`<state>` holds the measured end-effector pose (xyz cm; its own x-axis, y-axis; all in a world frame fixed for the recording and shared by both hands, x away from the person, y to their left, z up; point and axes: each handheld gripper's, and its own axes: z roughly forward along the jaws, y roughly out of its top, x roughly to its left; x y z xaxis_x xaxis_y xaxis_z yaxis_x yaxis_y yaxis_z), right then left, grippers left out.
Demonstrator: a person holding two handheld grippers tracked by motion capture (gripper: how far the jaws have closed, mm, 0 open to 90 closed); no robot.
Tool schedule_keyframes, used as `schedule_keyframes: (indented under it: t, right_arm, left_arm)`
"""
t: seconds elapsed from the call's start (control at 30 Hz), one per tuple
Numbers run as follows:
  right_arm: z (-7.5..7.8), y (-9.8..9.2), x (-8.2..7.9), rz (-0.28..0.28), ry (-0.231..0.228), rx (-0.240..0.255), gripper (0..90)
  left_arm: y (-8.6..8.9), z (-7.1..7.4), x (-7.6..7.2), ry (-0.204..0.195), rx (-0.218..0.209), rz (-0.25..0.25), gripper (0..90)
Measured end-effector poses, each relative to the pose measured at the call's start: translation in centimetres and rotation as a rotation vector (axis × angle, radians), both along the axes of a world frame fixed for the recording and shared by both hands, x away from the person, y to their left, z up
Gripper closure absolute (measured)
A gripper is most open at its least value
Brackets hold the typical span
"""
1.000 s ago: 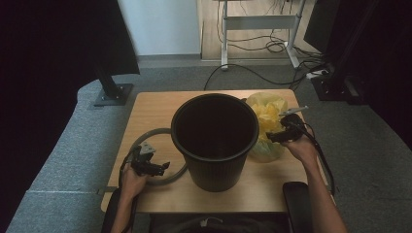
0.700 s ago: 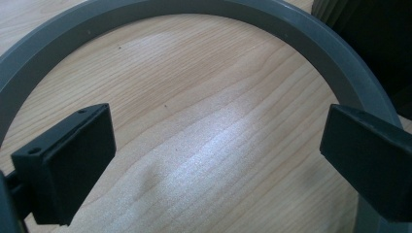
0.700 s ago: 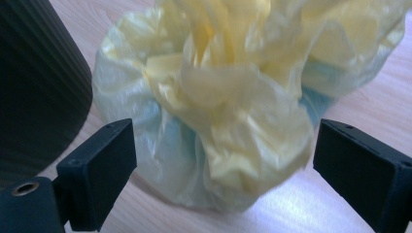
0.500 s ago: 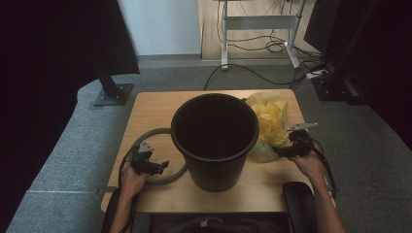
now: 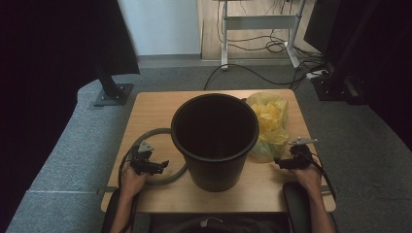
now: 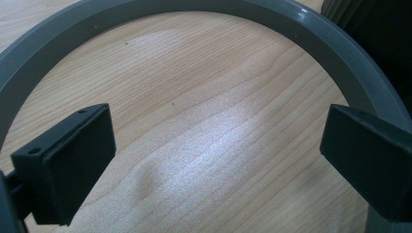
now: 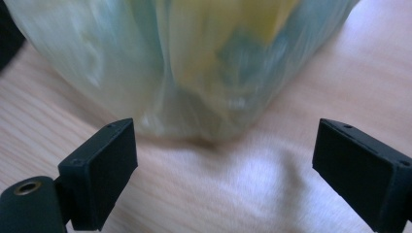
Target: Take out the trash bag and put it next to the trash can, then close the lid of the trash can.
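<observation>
Wooden counter (image 5: pixel 145 109) carries bin (image 5: pixel 214 141), ring (image 6: pixel 204 12) at its left, bag (image 5: pixel 268 127) at its right. Right gripper (image 5: pixel 284 163) has drawn back off bag, fingers spread, likely re-approaching. Left gripper (image 5: pixel 158 166) fingers spread over ring.

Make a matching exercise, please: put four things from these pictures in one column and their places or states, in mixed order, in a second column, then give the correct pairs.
Things:
1. black bin
2. grey ring
3. yellow bag
4. right claw

Places or states:
A. lies flat on the table, left of the bin
B. open, facing the bag
C. stands upright at the table's middle
D. rests right of the bin

Pairs: 1-C, 2-A, 3-D, 4-B
</observation>
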<state>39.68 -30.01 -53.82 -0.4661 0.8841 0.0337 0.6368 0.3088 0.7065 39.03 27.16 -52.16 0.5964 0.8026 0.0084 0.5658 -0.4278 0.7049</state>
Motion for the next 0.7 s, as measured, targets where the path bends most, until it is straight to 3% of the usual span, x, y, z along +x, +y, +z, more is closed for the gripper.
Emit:
schedule_keyframes:
  t: [0.07, 0.2, 0.3, 0.53, 0.7]
  right_arm:
    - [-0.5, -0.1, 0.0, 0.004, 0.012, -0.016, 8.9]
    - [-1.5, -0.5, 0.0, -0.005, -0.006, -0.021, 4.8]
    - [-1.8, -0.3, -0.1, 0.004, -0.017, -0.023, 0.0]
    - [-1.9, -0.2, -0.2, 0.007, -0.027, -0.019, 0.0]
    - [-1.9, -0.2, -0.2, 0.006, -0.027, -0.019, 0.0]
  left_arm:
    - [0.0, 0.0, 0.0, 0.003, 0.001, 0.001, 0.0]
    - [-0.1, 0.0, 0.0, 0.003, 0.009, 0.000, 0.0]
    - [-0.1, 0.0, 0.0, 0.005, 0.010, -0.003, 0.0]
    - [0.0, 0.1, 0.1, 0.003, 0.001, 0.000, 0.0]
    - [0.2, 0.3, 0.2, -0.002, 0.029, 0.010, 0.0]
